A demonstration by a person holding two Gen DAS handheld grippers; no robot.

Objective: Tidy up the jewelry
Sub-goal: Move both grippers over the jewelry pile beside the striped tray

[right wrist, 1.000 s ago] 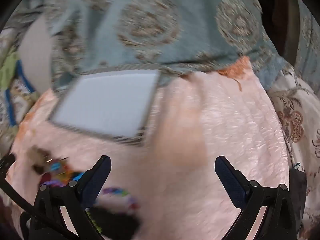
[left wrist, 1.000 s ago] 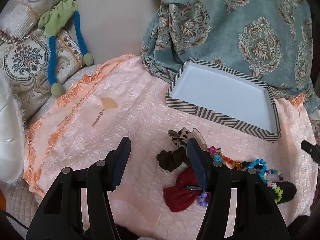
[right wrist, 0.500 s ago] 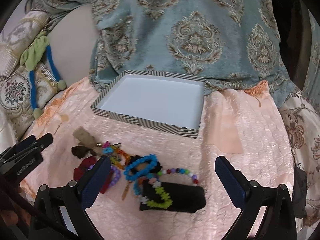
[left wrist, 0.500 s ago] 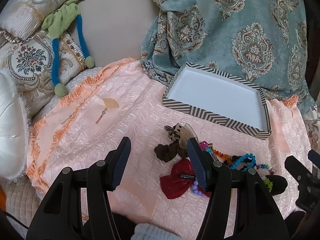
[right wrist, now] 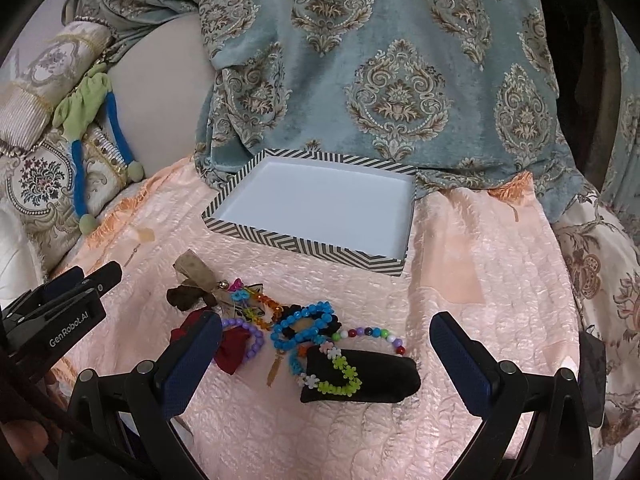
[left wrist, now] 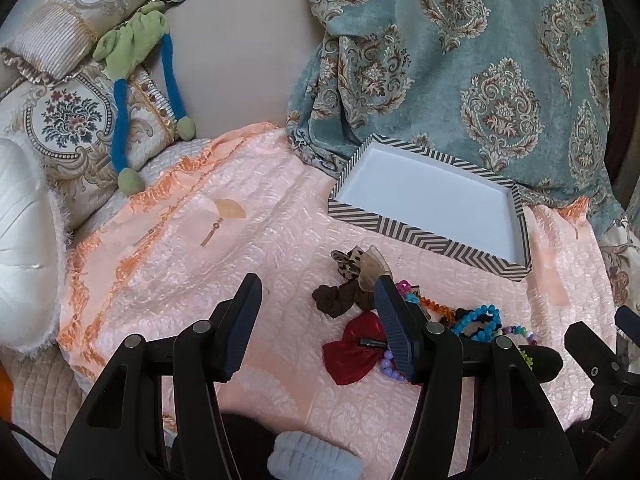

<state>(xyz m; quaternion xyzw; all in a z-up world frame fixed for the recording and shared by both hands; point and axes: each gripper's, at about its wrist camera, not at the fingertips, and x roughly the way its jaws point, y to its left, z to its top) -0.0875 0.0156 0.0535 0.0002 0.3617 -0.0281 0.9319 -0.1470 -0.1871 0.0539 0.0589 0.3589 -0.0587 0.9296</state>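
A pile of jewelry and hair pieces lies on the pink quilted cloth point(right wrist: 472, 264): a blue bead bracelet point(right wrist: 306, 320), a multicoloured bead string point(right wrist: 374, 334), a black pad point(right wrist: 372, 376) with a green flower bracelet point(right wrist: 340, 378), a red bow point(left wrist: 354, 350), a brown scrunchie point(left wrist: 334, 300). Behind it stands a shallow white tray with a striped rim point(right wrist: 304, 246) point(left wrist: 428, 236), with nothing in it. My left gripper point(left wrist: 316, 320) hovers open, left of the pile, nothing between its fingers. My right gripper point(right wrist: 324, 356) hangs open above the black pad, holding nothing.
A teal patterned blanket point(right wrist: 380, 60) drapes behind the tray. Embroidered cushions point(left wrist: 68, 128) and a green-and-blue soft toy point(left wrist: 132, 48) sit at the left, a white fluffy cushion point(left wrist: 20, 248) beside them. A pale blue scrunchie point(left wrist: 312, 458) lies at the near edge.
Both grippers have pulled back and risen, so the tray and pile sit farther off. The right view swung left from blur to face the pile. Jaws stayed open.
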